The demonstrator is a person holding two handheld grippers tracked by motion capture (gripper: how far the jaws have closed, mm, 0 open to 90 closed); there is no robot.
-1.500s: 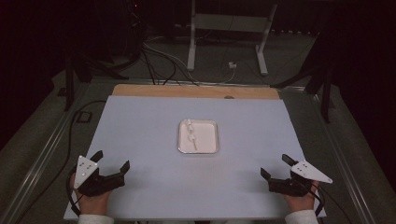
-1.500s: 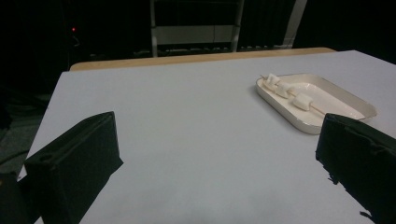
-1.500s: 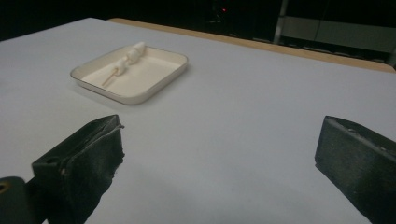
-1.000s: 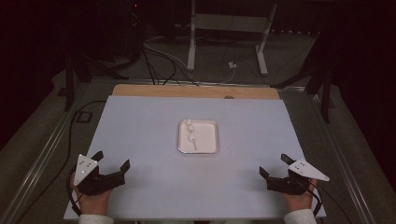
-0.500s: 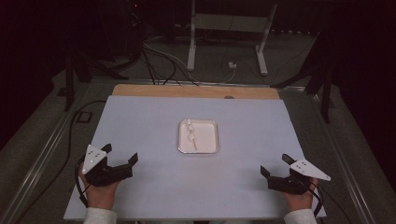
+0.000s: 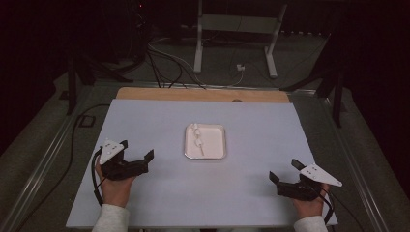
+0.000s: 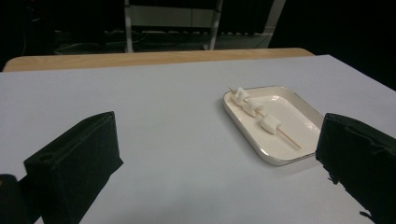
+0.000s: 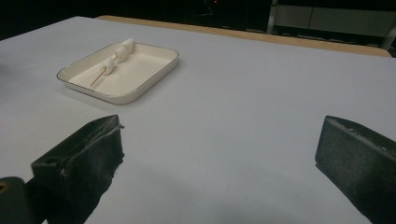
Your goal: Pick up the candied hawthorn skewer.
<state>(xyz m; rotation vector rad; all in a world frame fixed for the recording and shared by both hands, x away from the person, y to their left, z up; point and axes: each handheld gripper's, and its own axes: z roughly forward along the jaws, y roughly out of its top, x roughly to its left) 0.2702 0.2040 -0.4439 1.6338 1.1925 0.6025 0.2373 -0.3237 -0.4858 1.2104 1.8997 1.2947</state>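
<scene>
On white table, tray with marshmallow skewer, no legible writing

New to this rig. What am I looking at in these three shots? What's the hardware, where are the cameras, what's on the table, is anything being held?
No robot here: a person holds a two-jaw gripper in each hand. The high view comes from a fixed camera above the person, looking down on the table. There the left gripper is at the left and the right gripper at the right. The other two pictures come from cameras riding on each gripper, looking out between its own black jaws. On the table sits a small white tray with a wooden skewer lying in it, threaded with three marshmallows. Both grippers are open and hold nothing; each stands apart from the tray.
</scene>
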